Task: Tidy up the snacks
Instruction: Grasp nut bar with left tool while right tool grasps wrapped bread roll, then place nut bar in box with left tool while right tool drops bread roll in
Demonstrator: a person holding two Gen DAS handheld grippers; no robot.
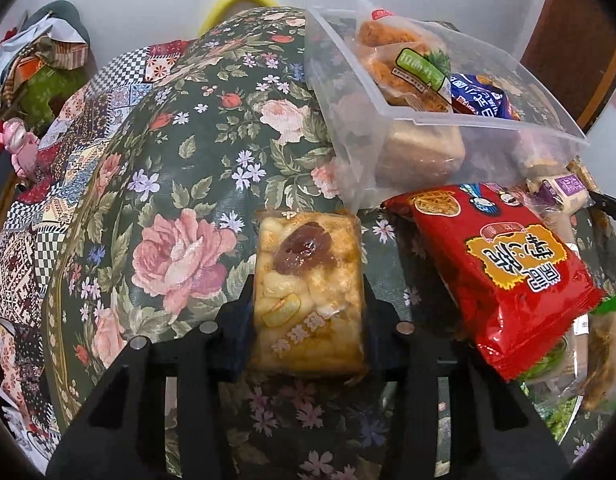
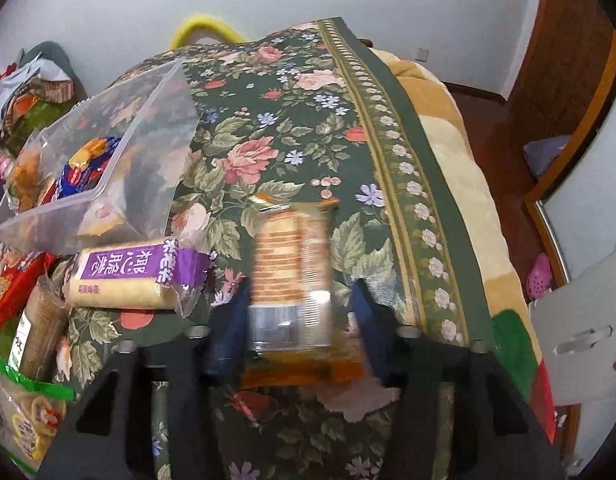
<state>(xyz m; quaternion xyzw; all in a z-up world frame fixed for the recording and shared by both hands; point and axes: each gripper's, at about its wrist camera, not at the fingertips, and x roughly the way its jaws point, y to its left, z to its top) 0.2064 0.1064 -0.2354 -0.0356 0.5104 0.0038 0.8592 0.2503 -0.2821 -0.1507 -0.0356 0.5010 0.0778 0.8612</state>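
My left tool (image 1: 308, 312) grips a rice cake (image 1: 308, 292), long axis pointing ahead; the bin (image 1: 483, 128) lies ahead-right. My right tool (image 2: 300, 312) holds a blurred cracker pack (image 2: 292, 272); the bin (image 2: 108, 188) sits ahead-left, near both on the counter (image 2: 268, 140).

bin (image 1: 387, 92) on surface (image 1: 196, 184), far right in left view | biscuit packs (image 1: 411, 60) inside bin | chip bag (image 1: 503, 280) before bin, atop other packs | rice cake (image 1: 308, 292) between left gripper (image 1: 308, 312) fingers, left of chip bag | wafer roll (image 2: 128, 280) before bin, left of cracker pack (image 2: 292, 276) in right gripper (image 2: 296, 312)
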